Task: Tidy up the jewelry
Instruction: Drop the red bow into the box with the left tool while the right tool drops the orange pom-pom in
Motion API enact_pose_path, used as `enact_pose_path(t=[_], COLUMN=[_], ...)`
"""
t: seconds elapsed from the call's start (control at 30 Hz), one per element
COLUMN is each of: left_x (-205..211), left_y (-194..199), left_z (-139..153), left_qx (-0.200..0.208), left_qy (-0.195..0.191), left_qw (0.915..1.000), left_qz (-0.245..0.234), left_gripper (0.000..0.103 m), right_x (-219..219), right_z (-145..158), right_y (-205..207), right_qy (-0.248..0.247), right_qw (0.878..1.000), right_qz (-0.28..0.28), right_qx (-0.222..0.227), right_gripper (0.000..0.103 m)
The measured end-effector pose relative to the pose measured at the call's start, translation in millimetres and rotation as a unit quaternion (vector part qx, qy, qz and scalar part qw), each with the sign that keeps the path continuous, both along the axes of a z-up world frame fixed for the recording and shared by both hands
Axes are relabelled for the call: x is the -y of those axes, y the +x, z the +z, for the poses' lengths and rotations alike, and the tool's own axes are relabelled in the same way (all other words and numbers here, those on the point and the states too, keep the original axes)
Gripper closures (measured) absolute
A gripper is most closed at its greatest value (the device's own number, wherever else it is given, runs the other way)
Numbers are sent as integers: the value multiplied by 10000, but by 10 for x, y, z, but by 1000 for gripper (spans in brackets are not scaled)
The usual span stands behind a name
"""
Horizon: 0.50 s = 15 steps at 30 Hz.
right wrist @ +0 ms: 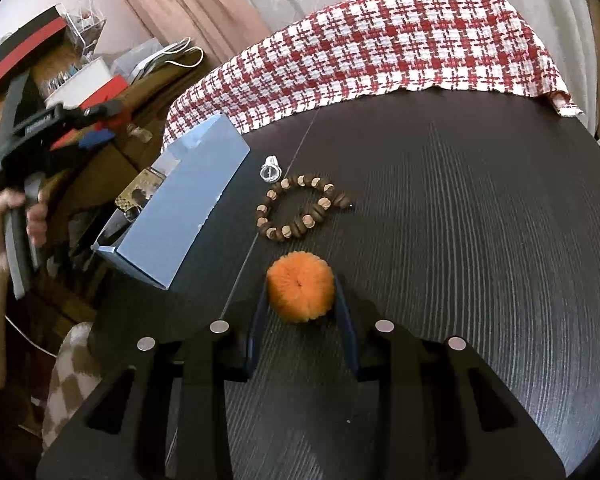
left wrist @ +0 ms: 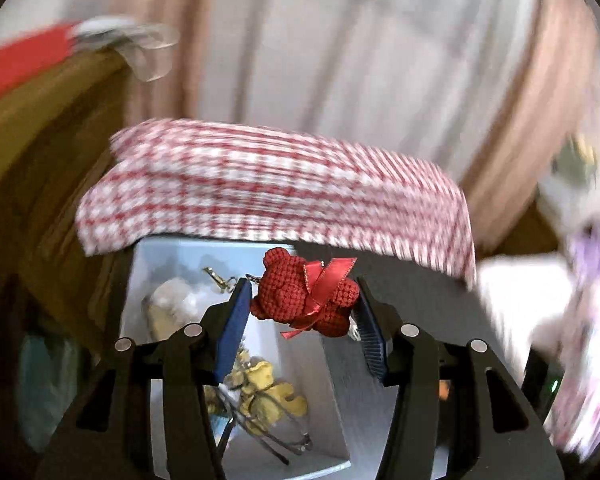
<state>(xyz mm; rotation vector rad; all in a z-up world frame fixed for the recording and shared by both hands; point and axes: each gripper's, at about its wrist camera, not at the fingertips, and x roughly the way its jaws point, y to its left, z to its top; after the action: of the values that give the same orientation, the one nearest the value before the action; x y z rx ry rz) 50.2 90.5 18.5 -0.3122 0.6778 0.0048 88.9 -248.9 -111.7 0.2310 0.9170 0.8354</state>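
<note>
My left gripper (left wrist: 304, 296) is shut on a red crocheted bear charm (left wrist: 300, 294) with a red ribbon bow and holds it above the open light-blue box (left wrist: 340, 376). The box holds a yellow charm (left wrist: 268, 392), a white item and a gold clasp. My right gripper (right wrist: 301, 300) has its fingers on both sides of an orange fuzzy pom-pom (right wrist: 301, 293) on the dark table (right wrist: 460, 260). A wooden bead bracelet (right wrist: 300, 210) and a small clear ring (right wrist: 270, 169) lie beyond it. The blue box (right wrist: 188, 204) also shows at the left.
A red-and-white checked cloth (right wrist: 380, 40) covers the table's far side. Boxes, bags and clutter (right wrist: 80, 76) stand left of the table. The left view is motion-blurred, with a pink floral object (left wrist: 588, 320) at its right.
</note>
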Motion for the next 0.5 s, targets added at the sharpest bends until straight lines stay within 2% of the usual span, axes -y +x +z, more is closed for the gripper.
enact_pose_path(t=[0.1,0.2,0.4,0.5], left_x=[-199,-273,-239,-237], left_y=[-251,-439,-475,-430], left_z=[-217,-365,-503,-580], left_qx=[211,466,468,312], left_qy=[-405,-551,-575,-652], left_qw=[9966,9931,9950,9960], left_qz=[681,919,674,523], left_gripper=[51,51,51,51], right_x=[-30,-37,-247,-485], right_z=[36,141,399,587], right_y=[-1,-19,-21,-9], right_qy=[-94,-62,50,132], right_qw=[9999,9999,9997,9993], right_qz=[-74,-82,-35,104], right_qx=[-36,-5,225,338], right_gripper=[71,71,71,71])
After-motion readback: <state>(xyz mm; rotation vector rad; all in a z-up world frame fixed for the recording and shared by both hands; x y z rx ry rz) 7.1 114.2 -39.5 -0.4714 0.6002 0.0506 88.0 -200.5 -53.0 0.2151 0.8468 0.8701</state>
